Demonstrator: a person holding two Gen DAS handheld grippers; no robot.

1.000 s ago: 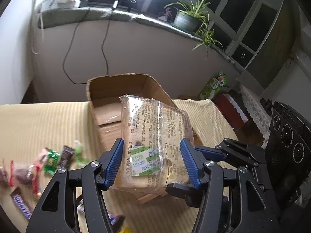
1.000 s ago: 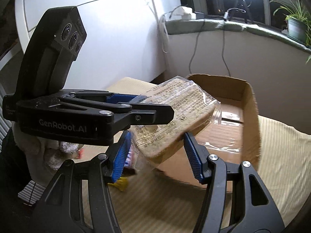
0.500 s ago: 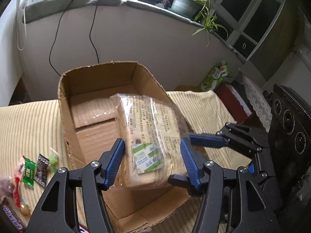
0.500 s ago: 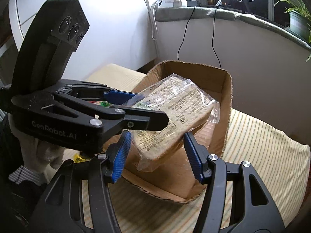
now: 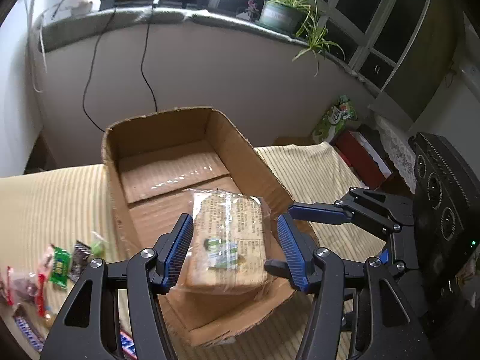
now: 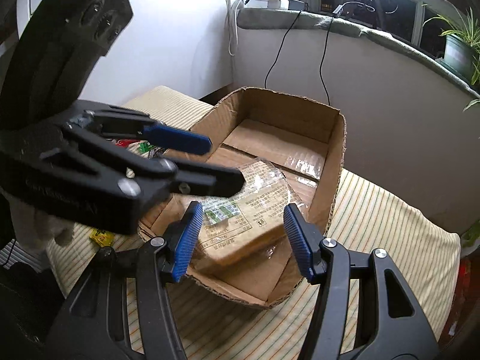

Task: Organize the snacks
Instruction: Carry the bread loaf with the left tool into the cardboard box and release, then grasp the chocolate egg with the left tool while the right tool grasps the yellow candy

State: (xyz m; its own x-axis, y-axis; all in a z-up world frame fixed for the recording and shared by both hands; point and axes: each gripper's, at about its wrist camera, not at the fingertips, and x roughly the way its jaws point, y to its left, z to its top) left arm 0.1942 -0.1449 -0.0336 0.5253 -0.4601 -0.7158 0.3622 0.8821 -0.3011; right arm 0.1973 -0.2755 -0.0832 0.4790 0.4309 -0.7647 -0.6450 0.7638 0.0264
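**Wrapped bread lying in the cardboard box, both claws spread wide**

My left gripper (image 5: 234, 252) stands wide open, its ribbed blue pads (image 5: 177, 253) clear of the bread packet (image 5: 229, 240) on both sides; I hold nothing in it. The packet is a squarish tan slab in crinkly clear plastic, printed with fine dark text and a small green-and-white label. It lies in the near end of the cardboard box (image 5: 168, 138), slightly tilted; I cannot tell whether its underside rests fully on the floor.

The box is plain brown corrugated board with ragged torn rims, open on top, its floor flaps sealed with glossy tape. It sits on a cream cloth (image 5: 48, 198) with fine ribbed stripes.

My right gripper (image 6: 240, 240) is likewise spread wide and grips nothing, its blue pads on either side of the same packet (image 6: 249, 219) in its view, not touching it. From that view my left gripper (image 6: 192, 162) reaches in from 9 o'clock above the packet, matte black links with blue tips.

At 8 o'clock of the box in the left view lie loose small candies (image 5: 60, 264) in shiny red, green and dark wrappers, and a blue-wrapped chocolate bar (image 5: 27, 330) beside them.
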